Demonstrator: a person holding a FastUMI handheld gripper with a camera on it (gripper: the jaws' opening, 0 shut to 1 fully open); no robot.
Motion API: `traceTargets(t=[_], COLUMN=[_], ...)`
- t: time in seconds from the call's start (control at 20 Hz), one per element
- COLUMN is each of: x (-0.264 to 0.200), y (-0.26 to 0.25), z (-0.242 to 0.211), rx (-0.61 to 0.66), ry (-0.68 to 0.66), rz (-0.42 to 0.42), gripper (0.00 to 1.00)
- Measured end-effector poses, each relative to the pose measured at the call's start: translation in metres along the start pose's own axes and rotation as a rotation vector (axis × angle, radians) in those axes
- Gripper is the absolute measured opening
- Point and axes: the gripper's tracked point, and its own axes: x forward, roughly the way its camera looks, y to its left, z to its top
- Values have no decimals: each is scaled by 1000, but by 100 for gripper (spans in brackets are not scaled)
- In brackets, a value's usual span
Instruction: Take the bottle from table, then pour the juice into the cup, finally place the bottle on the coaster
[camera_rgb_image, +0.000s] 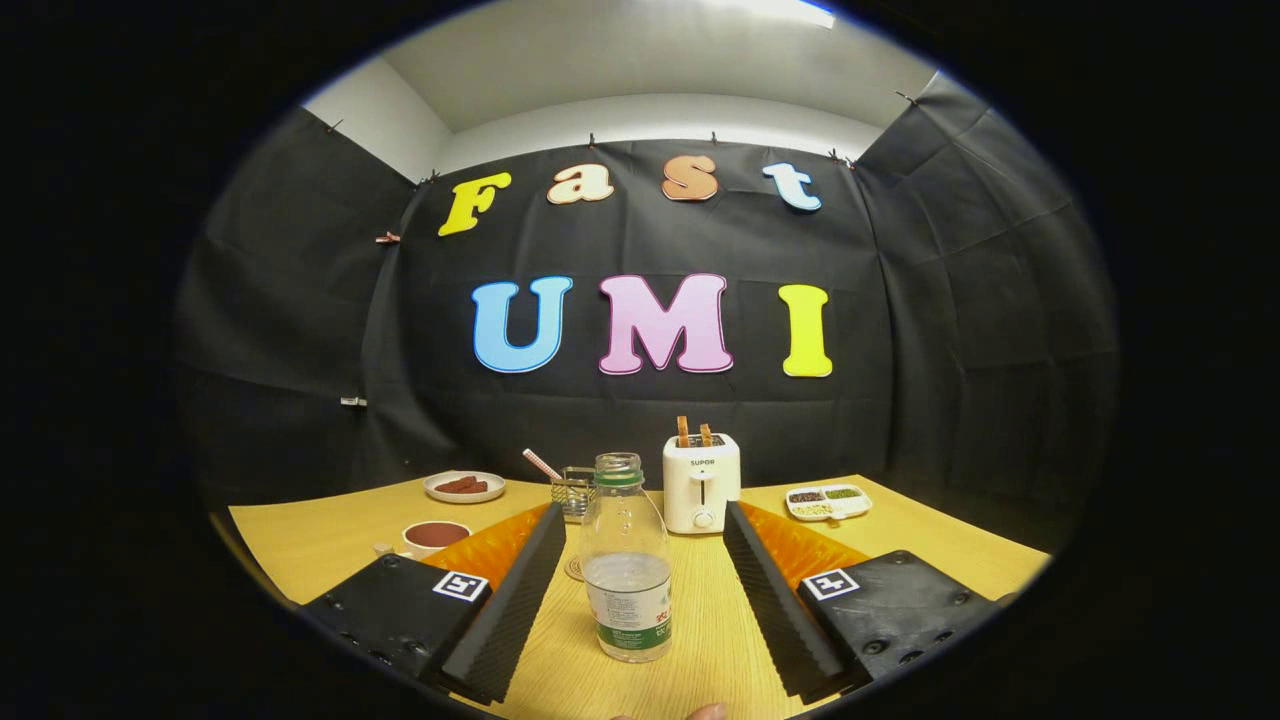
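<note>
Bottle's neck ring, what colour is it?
Green, matching the label band low on the bottle, which stands uncapped between the open gripper fingers; gripper view shows it best.

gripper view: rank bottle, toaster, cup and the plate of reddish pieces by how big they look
1. bottle, standing between the open fingers, nearest the camera, so its lead is partly nearness
2. toaster
3. plate of reddish pieces and cup: too alike to rank

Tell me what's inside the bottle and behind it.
The bottle, uncapped, stands between the open claw fingers, holding clear liquid about a third full. Behind it: a coaster edge, a wire basket and a toaster. The rest of the coaster is hidden.
</note>
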Motion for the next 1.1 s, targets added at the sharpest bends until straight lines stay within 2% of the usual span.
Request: traceTargets(t=[0.75,1.1], x=[30,50], y=[6,14], z=[-73,-86], rx=[15,15], ry=[117,131], rz=[-19,-18], gripper=[98,95])
